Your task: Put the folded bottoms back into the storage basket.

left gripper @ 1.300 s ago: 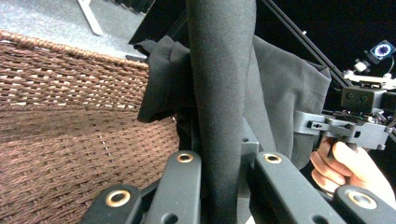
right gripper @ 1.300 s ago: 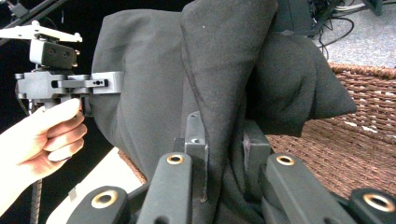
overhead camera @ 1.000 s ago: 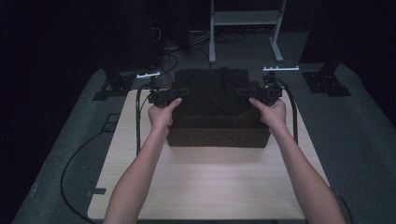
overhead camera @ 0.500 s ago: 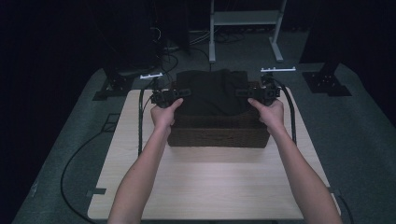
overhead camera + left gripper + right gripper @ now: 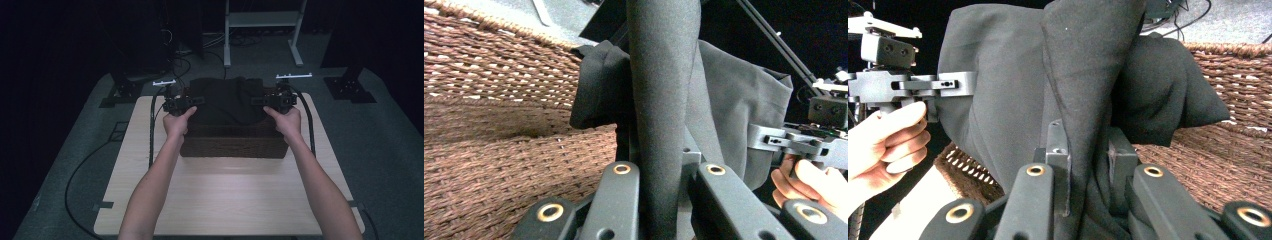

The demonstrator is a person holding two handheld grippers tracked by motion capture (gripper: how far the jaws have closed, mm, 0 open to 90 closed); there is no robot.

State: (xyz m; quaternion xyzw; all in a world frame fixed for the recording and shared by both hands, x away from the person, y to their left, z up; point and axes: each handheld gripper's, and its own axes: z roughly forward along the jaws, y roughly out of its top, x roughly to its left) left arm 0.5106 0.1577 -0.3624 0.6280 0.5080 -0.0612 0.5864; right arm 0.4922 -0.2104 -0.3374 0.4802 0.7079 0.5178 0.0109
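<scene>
Above the wicker basket (image 5: pixel 232 142), the left tongs (image 5: pixel 194 101) and right tongs (image 5: pixel 260 100) each grip the black cloth (image 5: pixel 227 102).

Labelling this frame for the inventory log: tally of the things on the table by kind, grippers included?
Woven basket: 1
Dark cloth: 1, pinched at both ends
Grippers: 2, left gripper and right gripper, jaws of each closed on a fold of the cloth
Total: 4
</scene>
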